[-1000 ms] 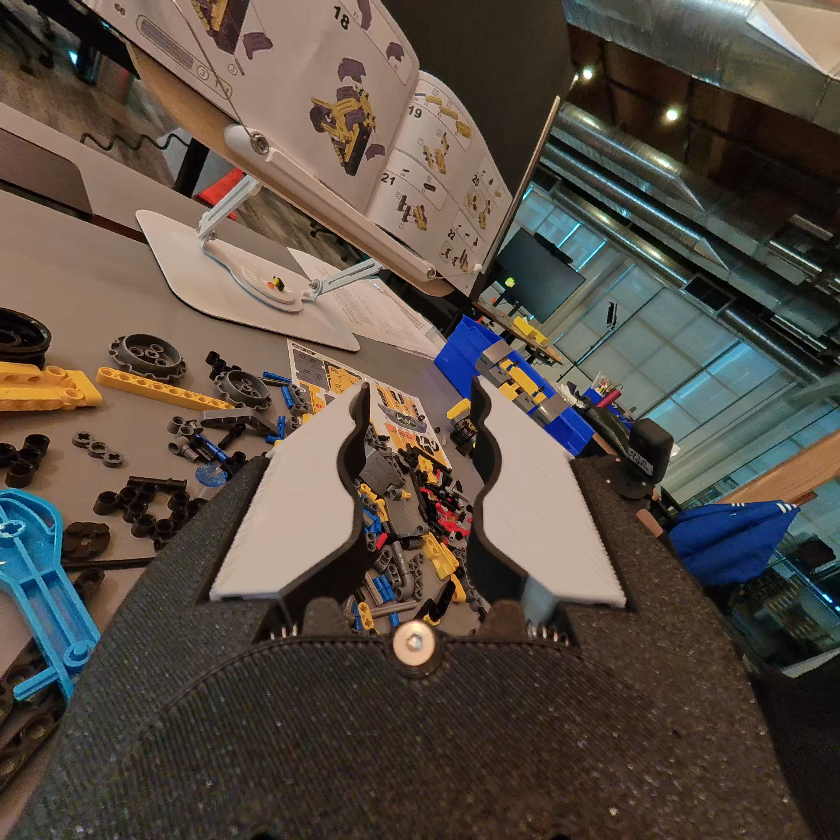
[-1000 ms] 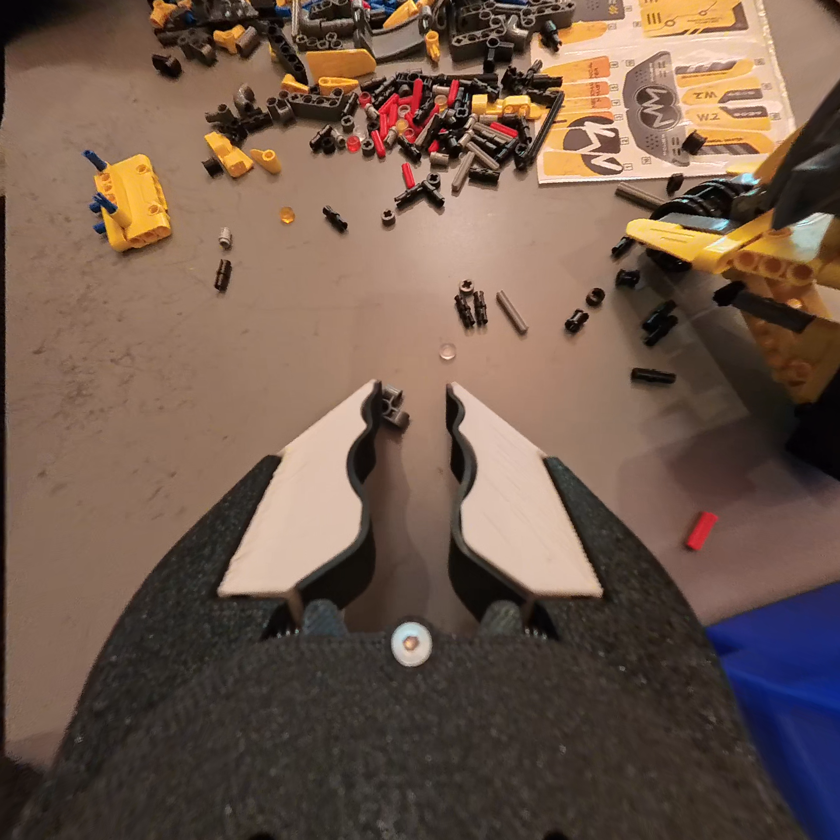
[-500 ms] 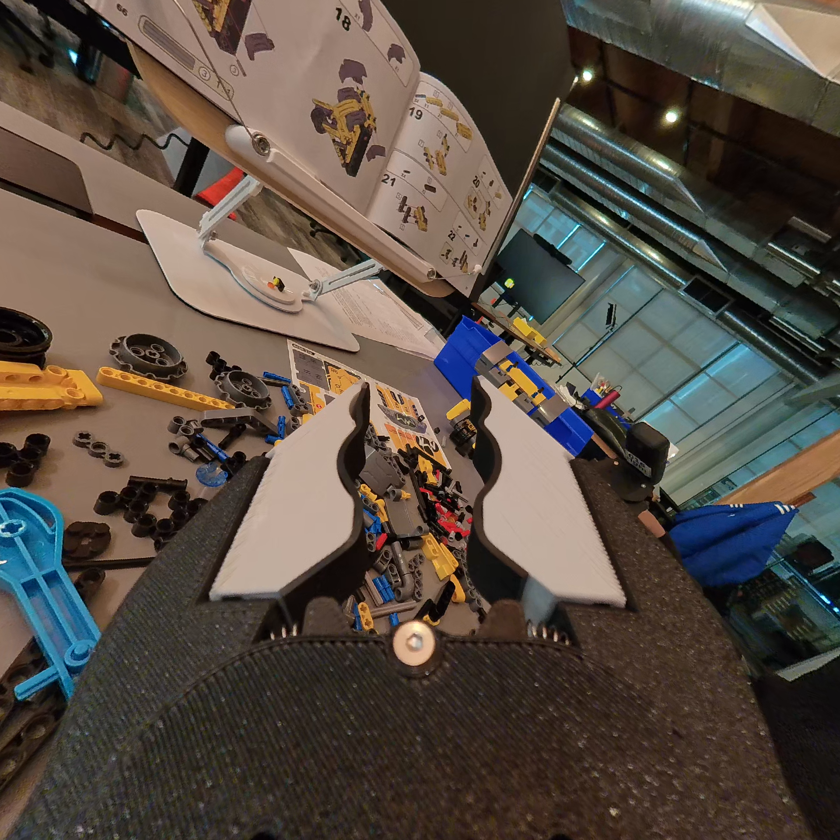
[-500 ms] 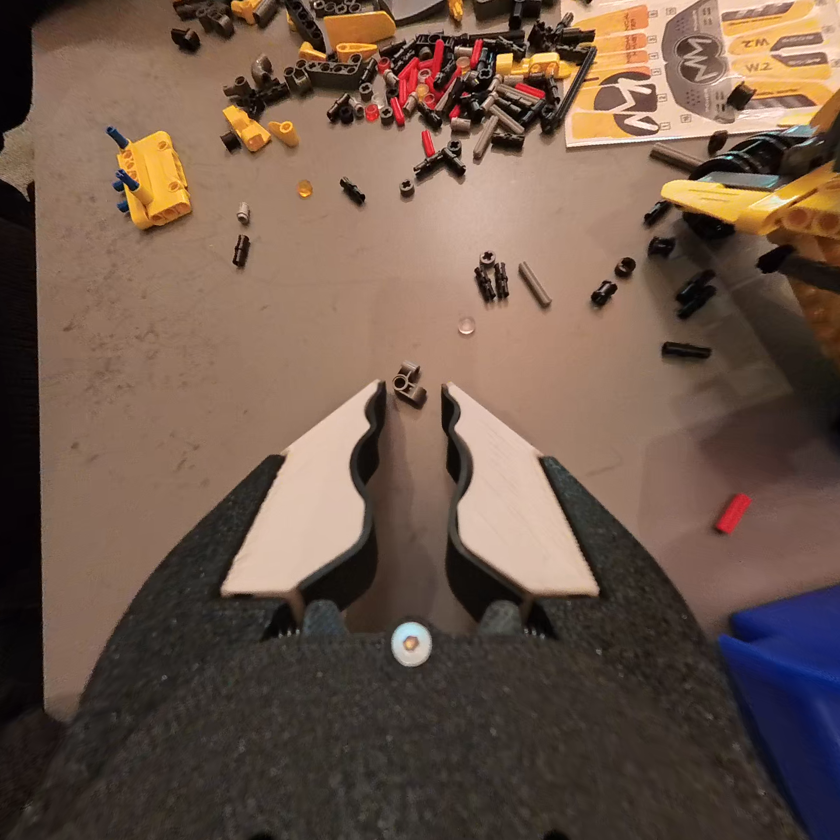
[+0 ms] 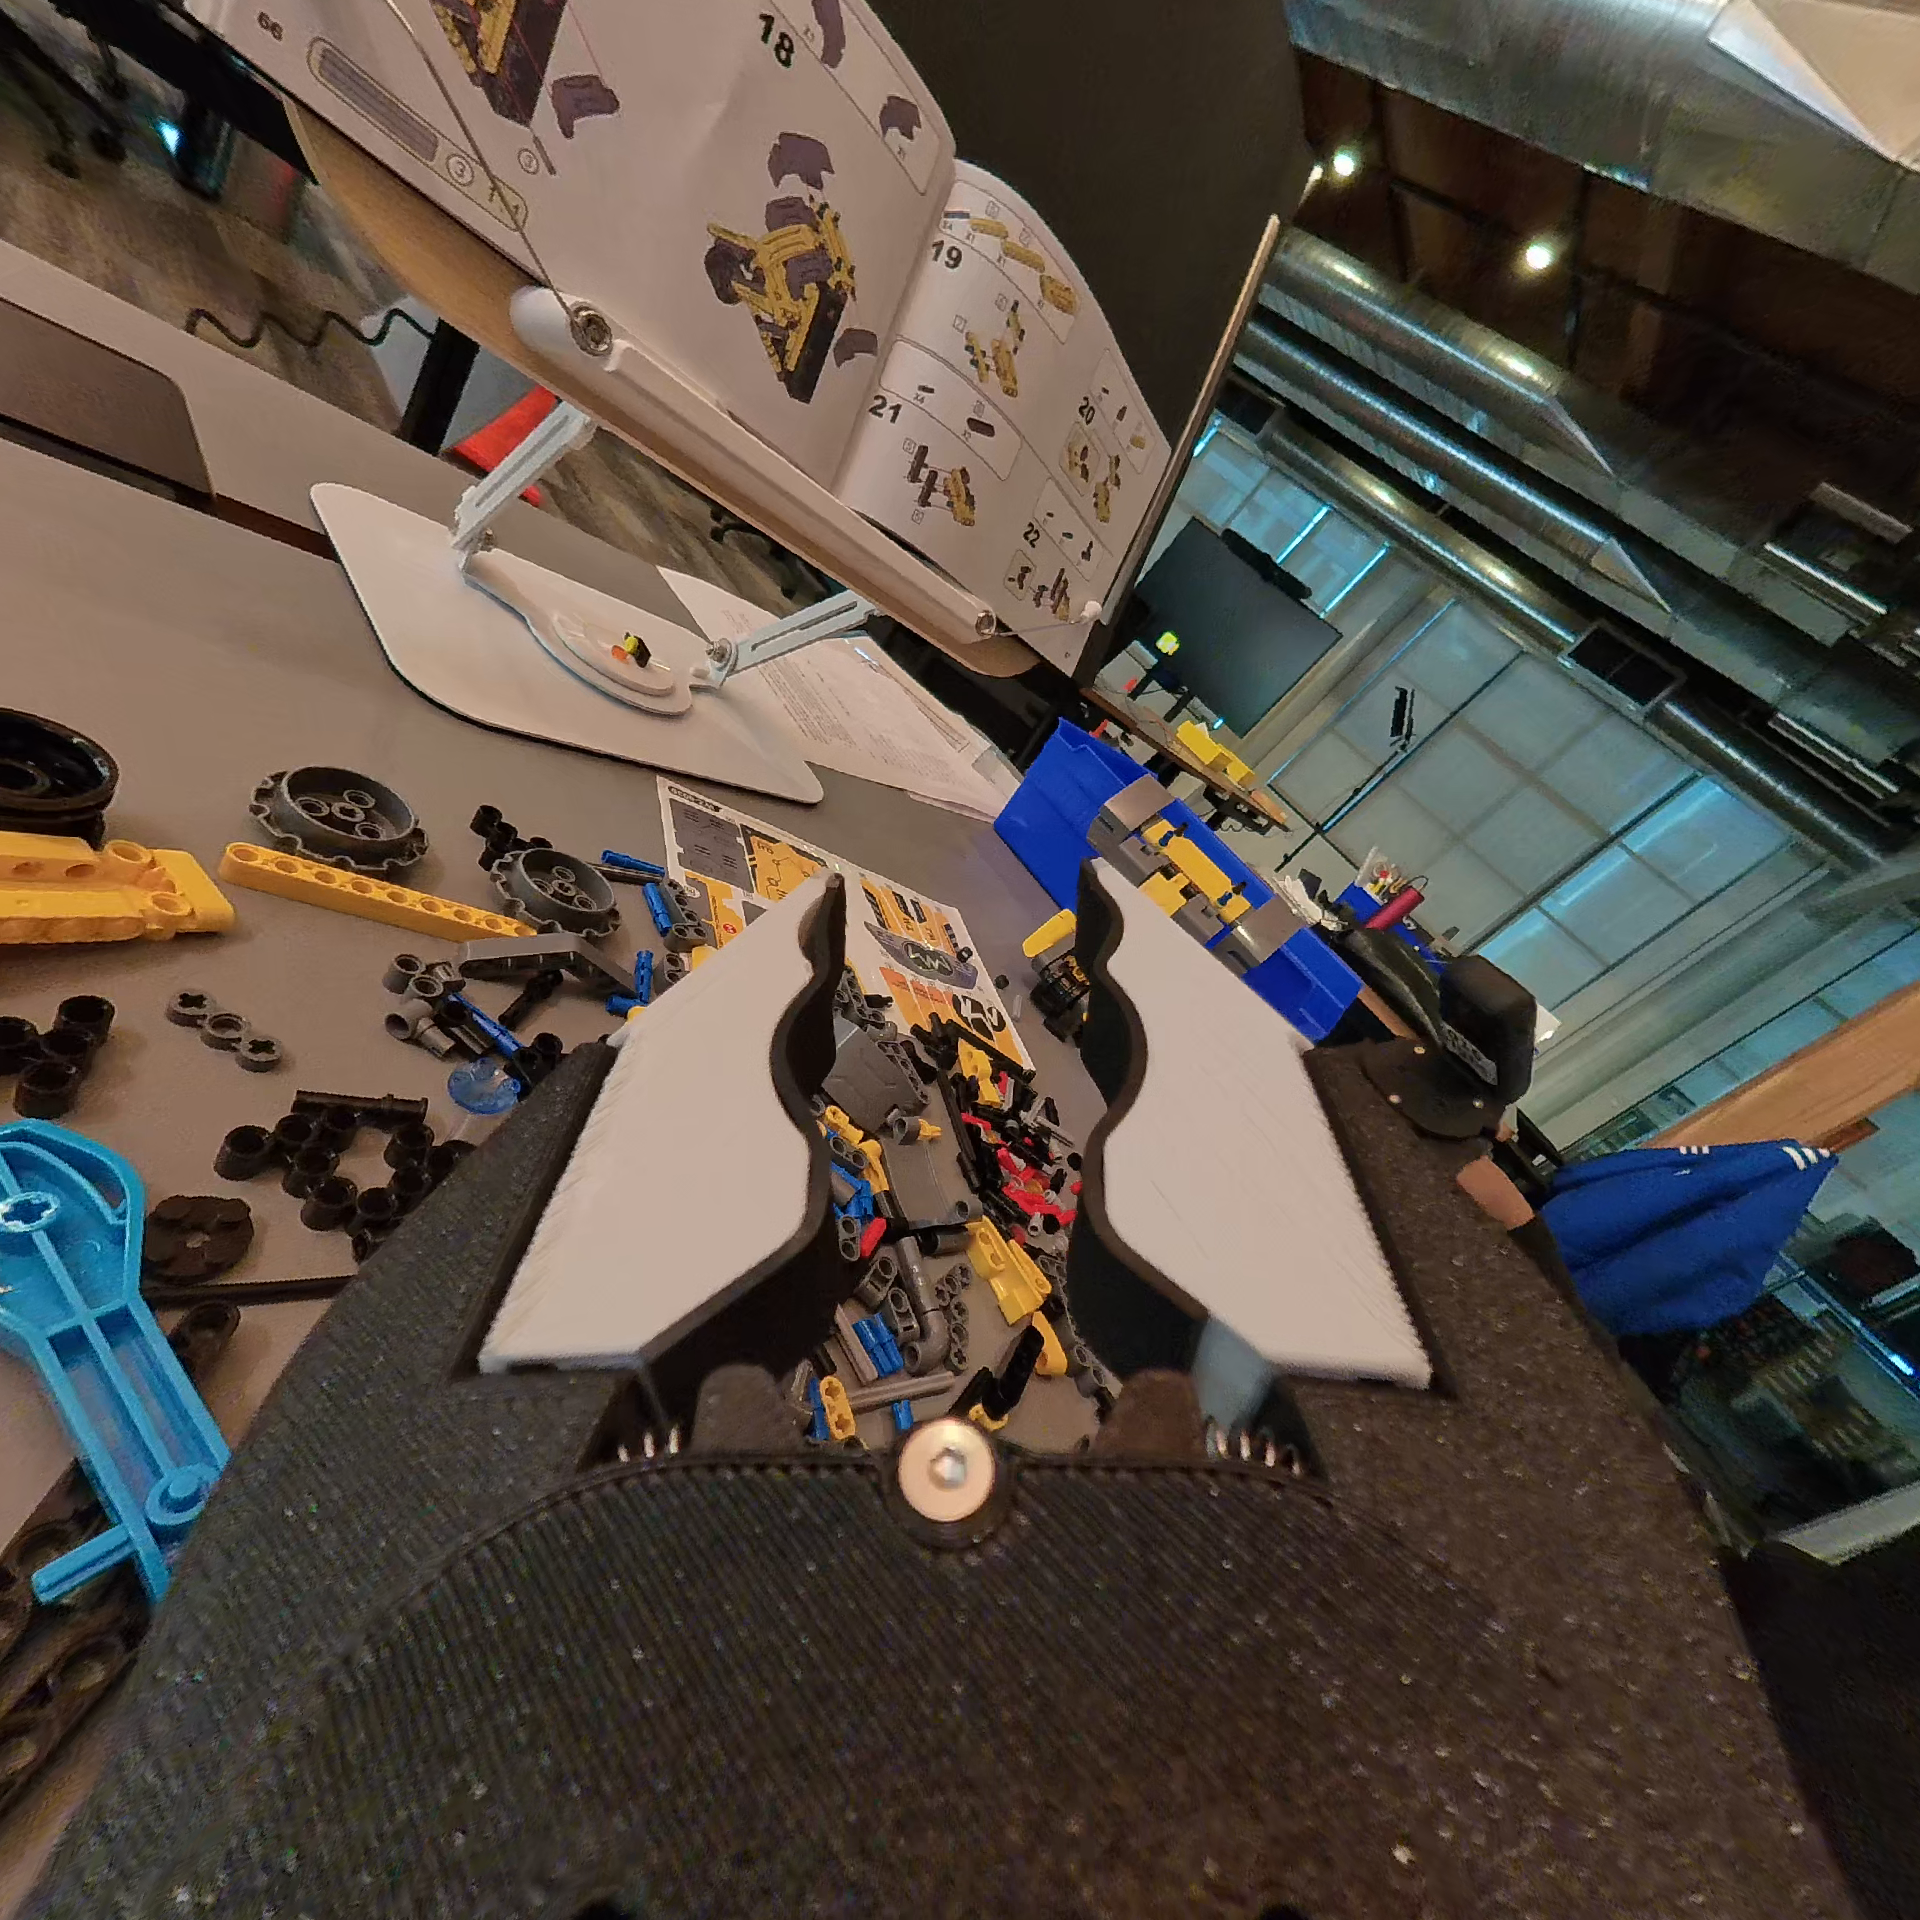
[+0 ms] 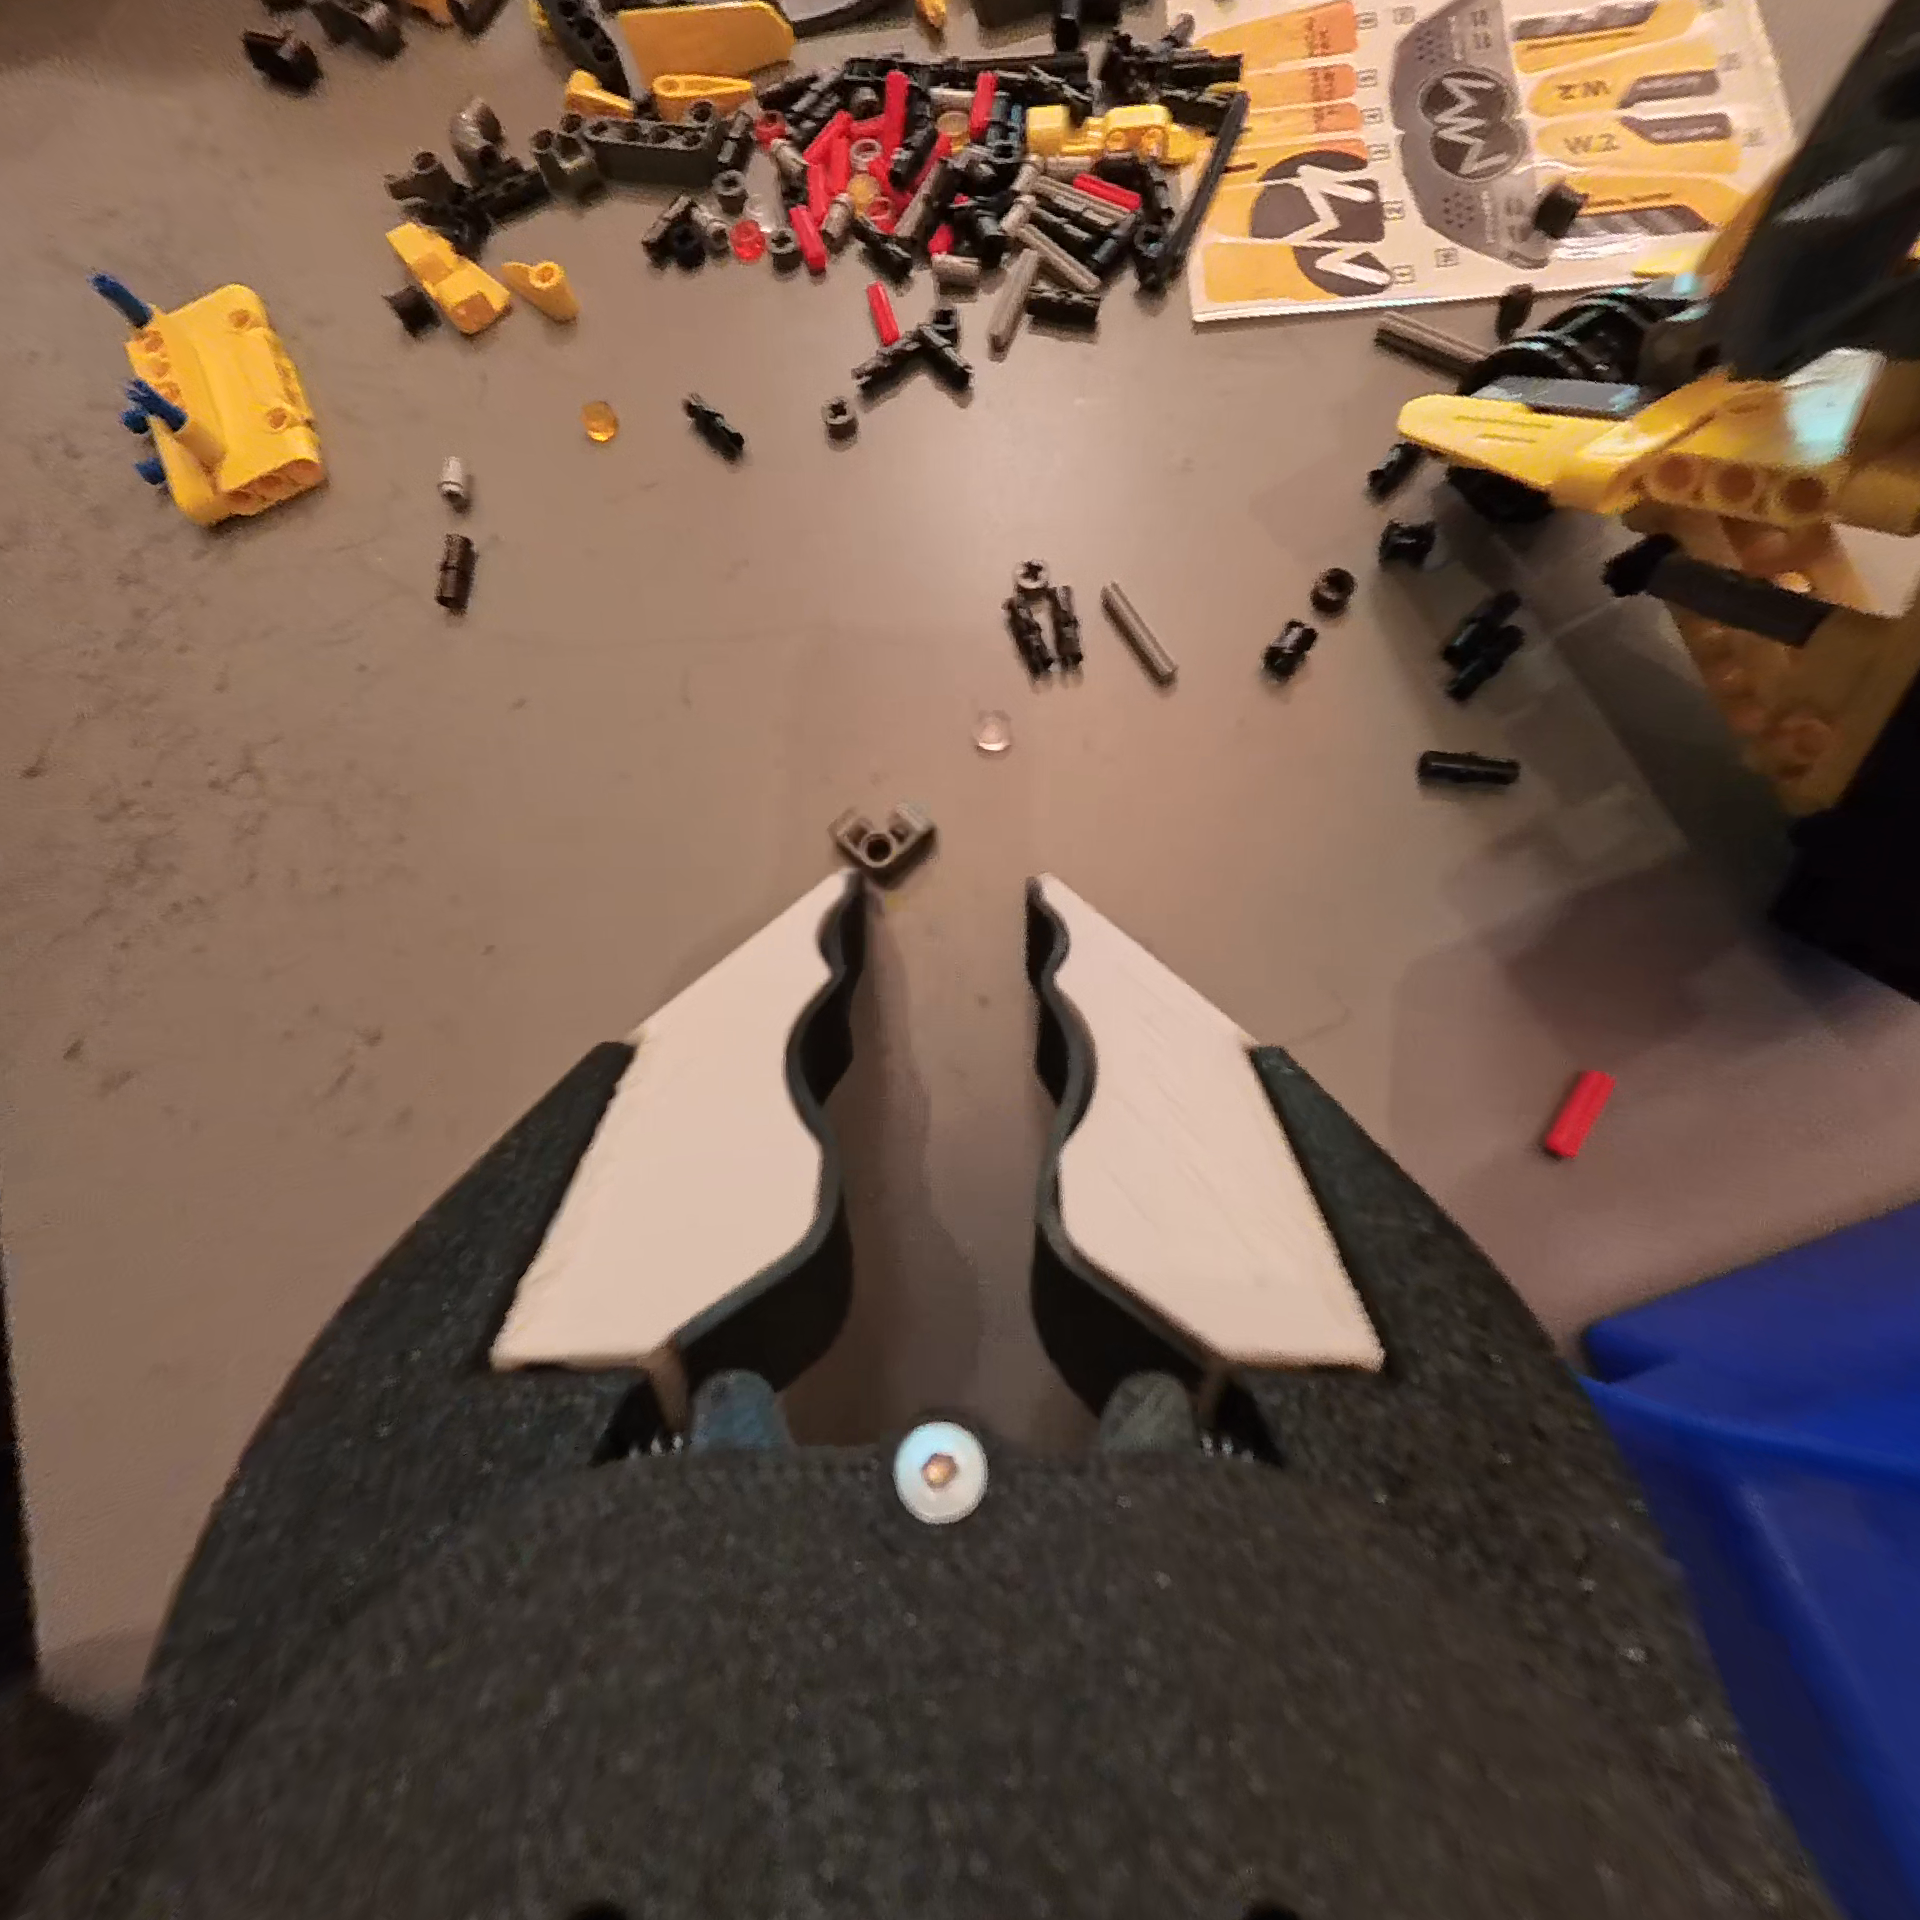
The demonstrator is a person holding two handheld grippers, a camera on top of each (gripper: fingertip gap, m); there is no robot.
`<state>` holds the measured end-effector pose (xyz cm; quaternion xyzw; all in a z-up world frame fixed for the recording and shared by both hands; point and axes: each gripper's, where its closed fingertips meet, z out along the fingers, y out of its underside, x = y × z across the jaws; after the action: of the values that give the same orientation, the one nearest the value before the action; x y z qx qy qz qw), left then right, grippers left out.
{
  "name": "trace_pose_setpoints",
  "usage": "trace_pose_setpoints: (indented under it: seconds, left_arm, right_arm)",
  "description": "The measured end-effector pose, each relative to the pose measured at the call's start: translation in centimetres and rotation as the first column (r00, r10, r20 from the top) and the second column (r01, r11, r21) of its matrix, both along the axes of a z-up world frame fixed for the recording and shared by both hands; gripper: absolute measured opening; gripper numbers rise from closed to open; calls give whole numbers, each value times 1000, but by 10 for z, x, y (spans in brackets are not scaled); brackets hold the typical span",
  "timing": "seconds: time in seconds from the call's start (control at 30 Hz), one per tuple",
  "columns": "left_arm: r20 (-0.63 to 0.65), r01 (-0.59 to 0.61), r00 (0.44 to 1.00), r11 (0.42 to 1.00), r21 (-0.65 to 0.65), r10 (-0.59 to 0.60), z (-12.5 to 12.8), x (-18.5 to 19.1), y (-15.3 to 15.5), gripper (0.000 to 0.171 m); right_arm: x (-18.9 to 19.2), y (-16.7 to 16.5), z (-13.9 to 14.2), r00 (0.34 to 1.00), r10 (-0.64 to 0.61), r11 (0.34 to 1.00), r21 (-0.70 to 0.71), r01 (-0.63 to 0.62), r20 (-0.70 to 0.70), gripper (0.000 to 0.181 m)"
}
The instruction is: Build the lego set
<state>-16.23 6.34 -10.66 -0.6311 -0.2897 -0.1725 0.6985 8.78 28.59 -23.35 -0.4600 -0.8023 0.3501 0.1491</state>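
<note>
My right gripper (image 6: 943,888) is open and empty just above the grey table. A small dark grey connector piece (image 6: 883,843) lies on the table right in front of its left fingertip, free of the fingers. The part-built yellow and black model (image 6: 1704,488) stands at the right. A yellow block with blue pins (image 6: 223,405) lies at the far left. My left gripper (image 5: 956,894) is open and empty, held above a heap of mixed small pieces (image 5: 935,1195). The open instruction booklet (image 5: 831,260) rests on a white stand (image 5: 540,644) behind.
A sticker sheet (image 6: 1475,156) lies at the top right beside a heap of red, black and yellow pieces (image 6: 914,187). Black pins (image 6: 1044,623), a grey axle (image 6: 1138,646), a clear stud (image 6: 992,730) and a red pin (image 6: 1579,1112) are scattered around. A blue bin (image 6: 1766,1475) is at the lower right. A blue tool (image 5: 73,1320) and black wheels (image 5: 338,816) lie left. Left tips to right tips: about 35 cm.
The right gripper has let go of the small grey connector, opened wider and pulled back, leaving the piece on the table. The left gripper has not moved.
</note>
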Motion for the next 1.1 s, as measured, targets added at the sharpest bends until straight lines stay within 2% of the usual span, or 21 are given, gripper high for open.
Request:
trace_pose_setpoints:
  seconds: [0.1,0.2,0.4,0.53,0.67,0.87,1.1]
  left_arm:
    - [0,-3,1000,1000,-2,3,0,-1,0,42]
    - [1,-4,1000,1000,-1,4,0,-1,0,42]
    - [-1,-5,1000,1000,-3,5,-1,-1,0,42]
    - [-2,-3,1000,1000,-2,3,0,0,0,42]
    - [-1,-2,1000,1000,-3,2,0,0,0,42]
    - [0,-1,1000,1000,-2,1,0,0,0,42]
    - [0,-2,1000,1000,-2,2,0,0,0,42]
  right_arm:
    - [3,-9,3,999,42,999,-19,-42,-8,41]
    - [3,-14,4,998,61,998,-17,-61,-17,41]
    - [2,-10,0,999,45,999,5,-45,-2,27]
    - [1,-15,6,997,69,997,-14,-69,-33,27]
    - [0,-15,3,996,78,997,27,-77,-45,14]
    - [0,-16,0,995,94,995,46,-92,-39,17]
    - [8,-30,1,987,156,988,-3,-156,-22,14]
